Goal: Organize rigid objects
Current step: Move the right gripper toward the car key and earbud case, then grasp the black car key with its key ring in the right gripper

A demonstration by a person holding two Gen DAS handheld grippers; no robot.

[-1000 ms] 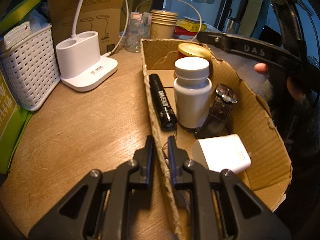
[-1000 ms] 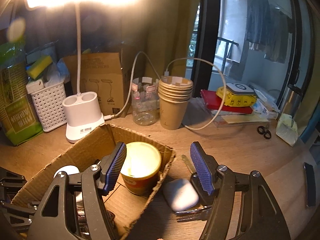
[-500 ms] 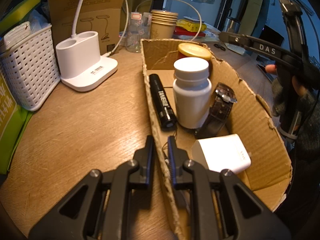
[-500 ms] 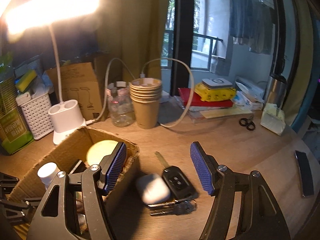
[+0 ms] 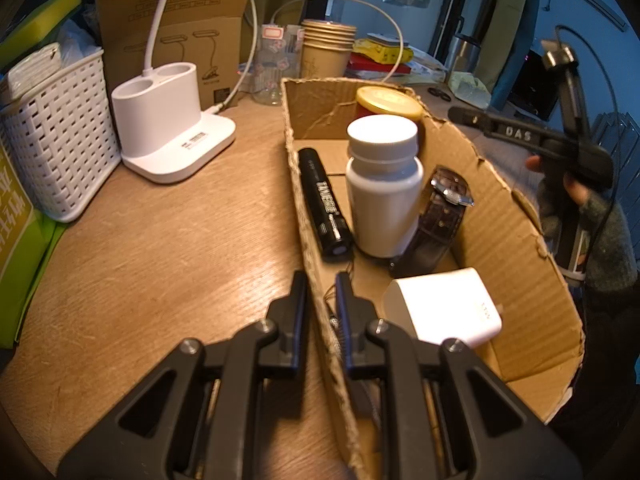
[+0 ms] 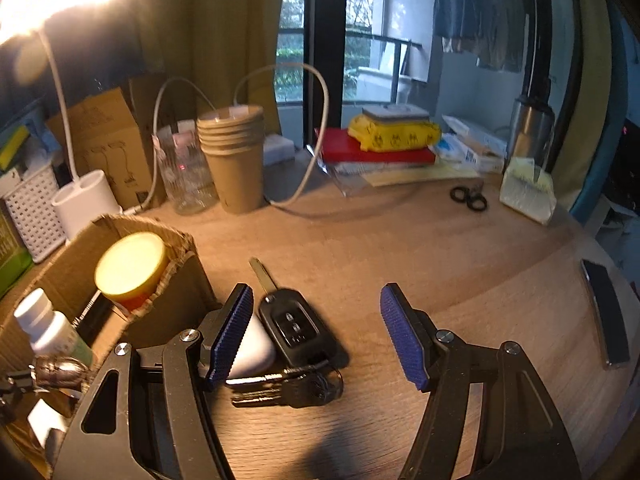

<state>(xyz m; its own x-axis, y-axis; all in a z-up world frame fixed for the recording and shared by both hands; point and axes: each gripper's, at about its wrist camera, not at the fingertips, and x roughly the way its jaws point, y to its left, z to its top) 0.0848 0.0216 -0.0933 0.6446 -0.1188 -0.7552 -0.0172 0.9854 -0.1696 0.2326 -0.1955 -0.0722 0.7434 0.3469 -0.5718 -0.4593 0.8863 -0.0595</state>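
Left gripper (image 5: 322, 292) is pinched tight on the near side wall of the open brown cardboard box (image 5: 516, 240), steadying it on the wooden desk (image 5: 160, 240). Already inside, near to far: flat white plastic adapter block (image 5: 444, 312), black cylindrical flashlight (image 5: 324, 204), white plastic pill bottle (image 5: 382, 184), brown leather-strap wristwatch (image 5: 440, 216), yellow-lidded red jar (image 5: 386, 100). Left to do, judging by what sits outside: right gripper (image 6: 316, 332) has its blue-padded jaws spread wide with nothing between the pads, low over a black flip car key with its bunch of metal keys (image 6: 296, 328) and a small white rounded case (image 6: 252, 350) lying just beside the box's far corner (case half hidden behind the left pad). Further right, well apart, a black rectangular slab (image 6: 606, 314) near the desk edge, maybe a phone, can't tell. So roughly five in, two or three to go; next pick is probably the key. Versus a second ago: right gripper was over the jar in the box corner, it has now swung out and slightly down so the key sits between the jaws; same opening. Left gripper and box contents unchanged.
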